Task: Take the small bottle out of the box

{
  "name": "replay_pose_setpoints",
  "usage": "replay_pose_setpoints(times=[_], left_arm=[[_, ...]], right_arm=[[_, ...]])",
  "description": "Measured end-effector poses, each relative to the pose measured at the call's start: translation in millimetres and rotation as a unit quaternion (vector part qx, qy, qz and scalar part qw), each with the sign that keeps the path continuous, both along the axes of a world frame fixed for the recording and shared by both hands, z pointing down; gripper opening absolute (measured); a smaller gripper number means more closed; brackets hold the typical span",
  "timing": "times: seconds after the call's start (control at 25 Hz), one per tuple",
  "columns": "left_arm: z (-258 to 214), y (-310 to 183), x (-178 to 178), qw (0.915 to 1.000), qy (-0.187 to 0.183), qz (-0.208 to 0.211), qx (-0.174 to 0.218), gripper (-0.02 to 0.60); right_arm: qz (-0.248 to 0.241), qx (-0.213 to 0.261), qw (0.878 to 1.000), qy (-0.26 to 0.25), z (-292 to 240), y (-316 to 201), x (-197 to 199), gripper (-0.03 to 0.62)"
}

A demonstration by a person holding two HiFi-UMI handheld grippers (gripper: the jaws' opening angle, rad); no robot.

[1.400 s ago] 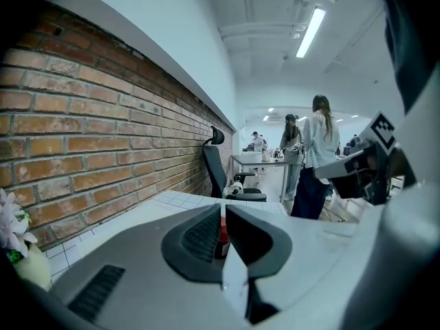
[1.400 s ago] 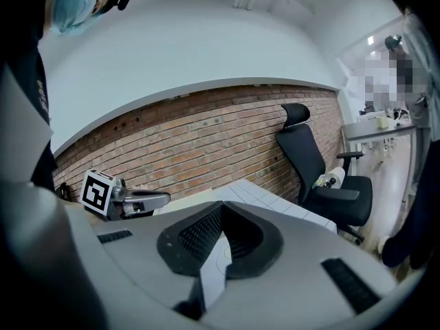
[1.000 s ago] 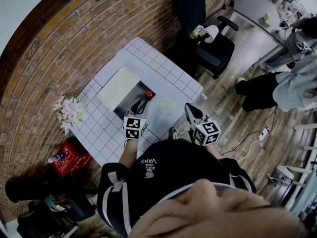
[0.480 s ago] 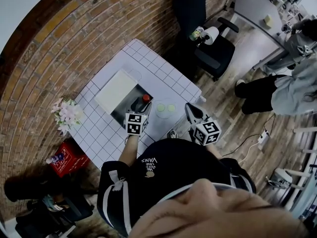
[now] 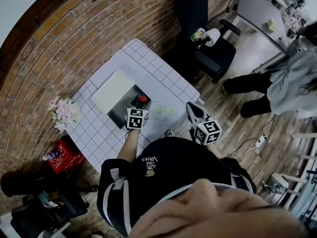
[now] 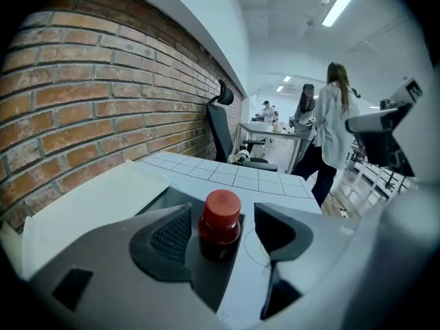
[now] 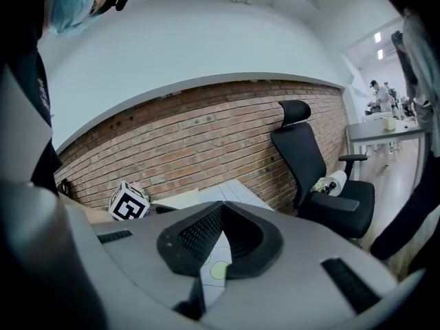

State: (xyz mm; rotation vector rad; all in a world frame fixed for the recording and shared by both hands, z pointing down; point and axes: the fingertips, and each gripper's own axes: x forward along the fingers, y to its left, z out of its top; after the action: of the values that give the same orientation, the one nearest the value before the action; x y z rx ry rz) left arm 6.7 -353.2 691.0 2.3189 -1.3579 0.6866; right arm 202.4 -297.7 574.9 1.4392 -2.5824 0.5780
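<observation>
Directly between parted jaws of left tool (image 6: 221, 218): small bottle (image 6: 220, 227).

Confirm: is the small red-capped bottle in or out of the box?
In: the small red-capped dark bottle stands upright on the floor of the open dark box.

The dark, red-capped small bottle (image 6: 220, 227) stands upright inside the open box (image 5: 119, 114).

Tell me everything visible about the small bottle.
The small bottle has a round red cap on a dark, glossy body. It stands upright inside the open dark box. The left gripper has just been opening its jaws; the bottle stands between them, clear of the right pad and very close to the left one.
</observation>
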Motion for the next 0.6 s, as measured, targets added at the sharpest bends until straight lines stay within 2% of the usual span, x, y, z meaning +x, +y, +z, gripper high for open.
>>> replay_pose_setpoints(times=[0.6], left_arm=[[16.1,-13.7,2.2,0.9993,-0.008,-0.025,-0.027,0.269]], right_arm=[[-0.014,-0.007,1.000,-0.008,8.4,-10.8,2.8,-0.002]])
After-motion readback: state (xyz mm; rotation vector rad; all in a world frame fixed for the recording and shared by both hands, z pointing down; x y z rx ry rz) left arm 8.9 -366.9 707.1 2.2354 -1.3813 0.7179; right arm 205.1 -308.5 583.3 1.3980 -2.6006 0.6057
